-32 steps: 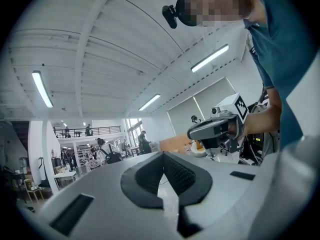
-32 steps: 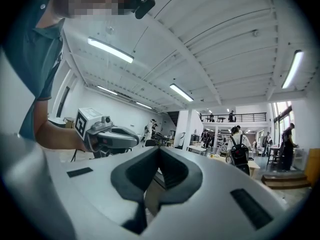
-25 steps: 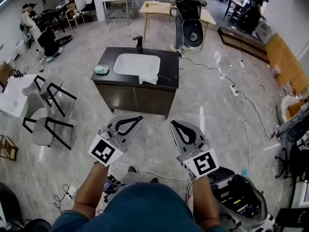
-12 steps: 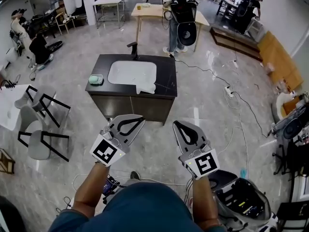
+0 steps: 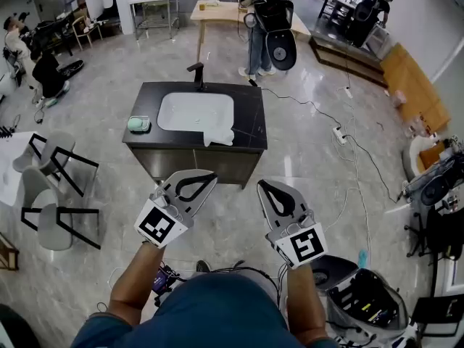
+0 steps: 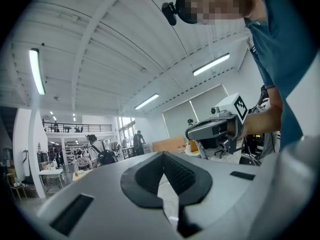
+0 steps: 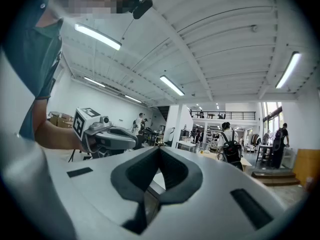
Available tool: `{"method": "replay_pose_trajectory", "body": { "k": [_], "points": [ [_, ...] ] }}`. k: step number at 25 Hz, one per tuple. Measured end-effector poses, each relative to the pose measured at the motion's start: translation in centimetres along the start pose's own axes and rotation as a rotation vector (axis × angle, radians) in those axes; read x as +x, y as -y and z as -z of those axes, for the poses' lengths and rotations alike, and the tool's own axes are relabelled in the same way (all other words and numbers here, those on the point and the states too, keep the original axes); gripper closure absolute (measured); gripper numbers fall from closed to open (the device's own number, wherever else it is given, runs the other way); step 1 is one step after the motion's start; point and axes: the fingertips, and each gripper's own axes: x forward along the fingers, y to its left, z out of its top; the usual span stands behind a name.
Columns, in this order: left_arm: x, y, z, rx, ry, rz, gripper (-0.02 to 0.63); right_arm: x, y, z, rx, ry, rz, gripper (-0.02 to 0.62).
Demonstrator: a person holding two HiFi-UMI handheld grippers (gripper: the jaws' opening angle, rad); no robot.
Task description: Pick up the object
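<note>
There are two grippers, the left gripper and the right gripper, one dark bench carrying one white sink, one black tap, one small green dish and one white cloth, and two grey chairs on the floor nearby

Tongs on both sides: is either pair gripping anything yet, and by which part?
Nothing is held. The left tongs and the right tongs are both shut and empty, short of the sink cabinet.
</note>
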Motion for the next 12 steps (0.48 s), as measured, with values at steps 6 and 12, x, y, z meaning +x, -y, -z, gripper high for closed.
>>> {"method": "replay_pose_trajectory", "body": {
  "k": [6, 12],
  "points": [
    [2.9, -2.6, 2.1, -0.019, -0.028, -0.016, 0.603, 2.8, 3.0, 1.8, 0.017, -0.003, -0.020, 0.581],
    [6.5, -4.7, 2.5, -0.006, -0.051, -0.058, 0.603, 4.7, 6.9, 2.6, 0.024, 0.016, -0.063, 0.581]
  ]
}}
